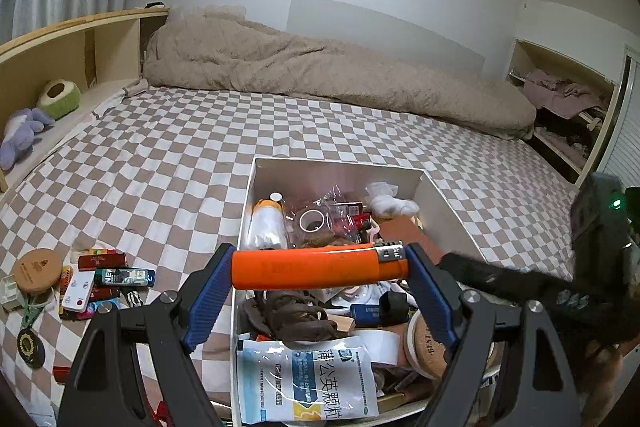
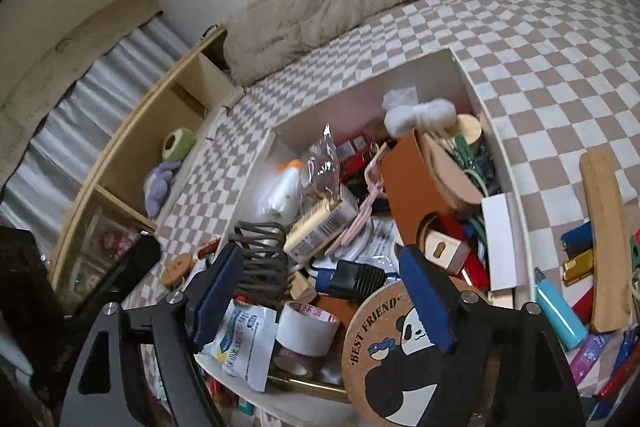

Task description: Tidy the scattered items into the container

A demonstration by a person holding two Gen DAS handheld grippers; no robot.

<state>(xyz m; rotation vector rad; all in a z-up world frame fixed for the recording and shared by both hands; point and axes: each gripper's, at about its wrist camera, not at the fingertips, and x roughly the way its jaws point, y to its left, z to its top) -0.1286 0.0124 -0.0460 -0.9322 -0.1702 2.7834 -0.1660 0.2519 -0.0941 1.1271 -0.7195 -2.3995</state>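
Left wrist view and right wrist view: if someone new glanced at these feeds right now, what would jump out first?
First, the orange lighter, clamped crosswise in the left gripper right above the white box. Next, that box's heaped clutter on the checkered bedsheet, with the panda coaster leaning at its near edge under the open right gripper. More small items lie scattered to the box's left.

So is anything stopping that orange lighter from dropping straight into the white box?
Nothing visible blocks it. The left gripper holds the orange lighter across its fingers, directly above the open white box. Below lies only the box's clutter, like the medicine packet, so it would land on top of that pile.
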